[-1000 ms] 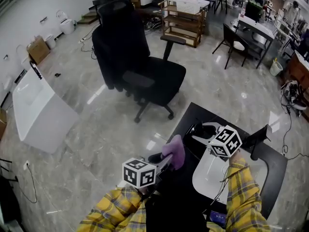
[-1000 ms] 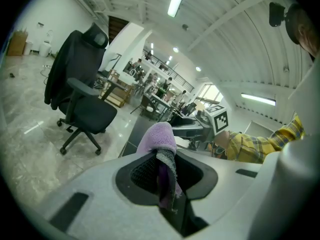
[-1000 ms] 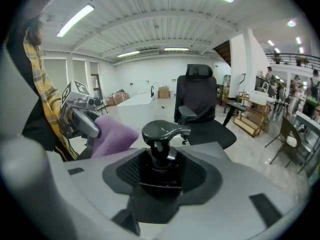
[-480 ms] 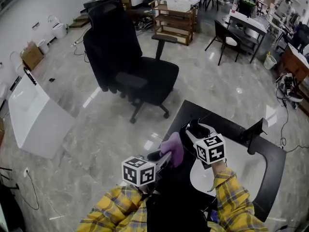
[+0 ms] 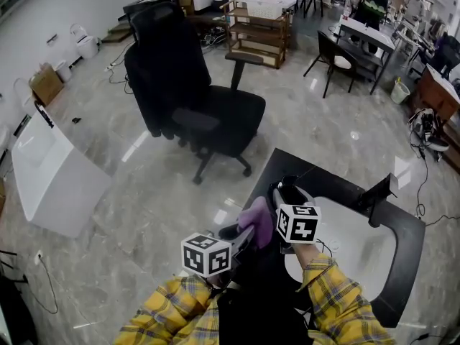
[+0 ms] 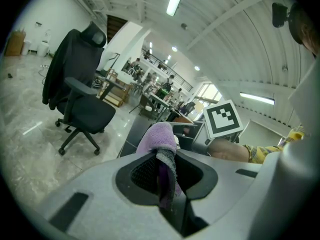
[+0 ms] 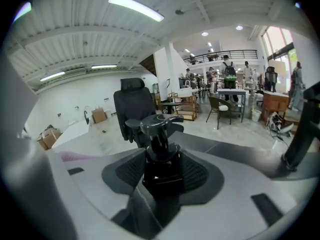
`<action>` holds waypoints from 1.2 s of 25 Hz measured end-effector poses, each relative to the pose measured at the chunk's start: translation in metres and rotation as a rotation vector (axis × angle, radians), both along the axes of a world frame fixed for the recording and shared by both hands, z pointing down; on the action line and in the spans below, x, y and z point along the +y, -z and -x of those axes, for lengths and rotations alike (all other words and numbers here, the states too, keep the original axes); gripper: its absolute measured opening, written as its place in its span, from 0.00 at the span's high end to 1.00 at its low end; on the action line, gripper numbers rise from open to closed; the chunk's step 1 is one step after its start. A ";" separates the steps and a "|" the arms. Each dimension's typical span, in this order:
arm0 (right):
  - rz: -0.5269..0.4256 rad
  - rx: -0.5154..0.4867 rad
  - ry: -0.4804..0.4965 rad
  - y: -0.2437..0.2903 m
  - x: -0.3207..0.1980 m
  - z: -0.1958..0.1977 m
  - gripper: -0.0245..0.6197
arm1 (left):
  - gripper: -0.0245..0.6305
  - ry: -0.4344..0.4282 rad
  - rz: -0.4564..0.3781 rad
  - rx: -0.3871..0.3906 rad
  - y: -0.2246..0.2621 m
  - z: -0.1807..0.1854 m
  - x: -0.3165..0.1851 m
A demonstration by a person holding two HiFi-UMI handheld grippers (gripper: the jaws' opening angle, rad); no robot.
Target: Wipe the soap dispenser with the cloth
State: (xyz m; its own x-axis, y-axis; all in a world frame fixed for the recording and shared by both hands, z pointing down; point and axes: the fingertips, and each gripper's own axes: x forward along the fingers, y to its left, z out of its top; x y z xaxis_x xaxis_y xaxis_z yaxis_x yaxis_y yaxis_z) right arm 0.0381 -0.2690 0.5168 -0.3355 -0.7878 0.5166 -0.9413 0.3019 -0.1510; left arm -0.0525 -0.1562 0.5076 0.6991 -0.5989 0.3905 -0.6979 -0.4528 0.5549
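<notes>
One black soap dispenser (image 7: 160,146) and one purple cloth (image 6: 160,138) were each held in one of two grippers. The right gripper (image 7: 161,178) clamped the dispenser's body over the black table (image 5: 323,178), with its long axis upright, pump head on top and spout pointing right. The left gripper (image 6: 166,184) pinched the cloth just beside it.

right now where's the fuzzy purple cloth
The cloth is pinched in the left gripper, low centre of the head view, beside the right gripper's black soap dispenser.
</notes>
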 end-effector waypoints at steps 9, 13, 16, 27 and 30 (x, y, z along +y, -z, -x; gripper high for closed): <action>-0.123 0.017 0.625 0.017 0.005 0.010 0.60 | 0.86 0.005 0.001 0.004 -0.002 0.007 0.003; -0.127 0.160 0.833 0.012 0.002 0.012 0.60 | 0.86 0.005 0.007 0.001 -0.004 0.008 0.002; -0.106 0.243 0.930 0.005 0.000 0.017 0.61 | 0.86 0.004 0.007 -0.001 -0.004 0.010 0.002; -0.033 0.174 0.750 0.002 -0.002 0.019 0.68 | 0.86 0.018 0.011 0.001 -0.005 0.010 -0.002; -0.019 0.149 0.627 0.002 -0.004 0.015 0.68 | 0.86 0.016 0.007 0.002 -0.005 0.006 -0.004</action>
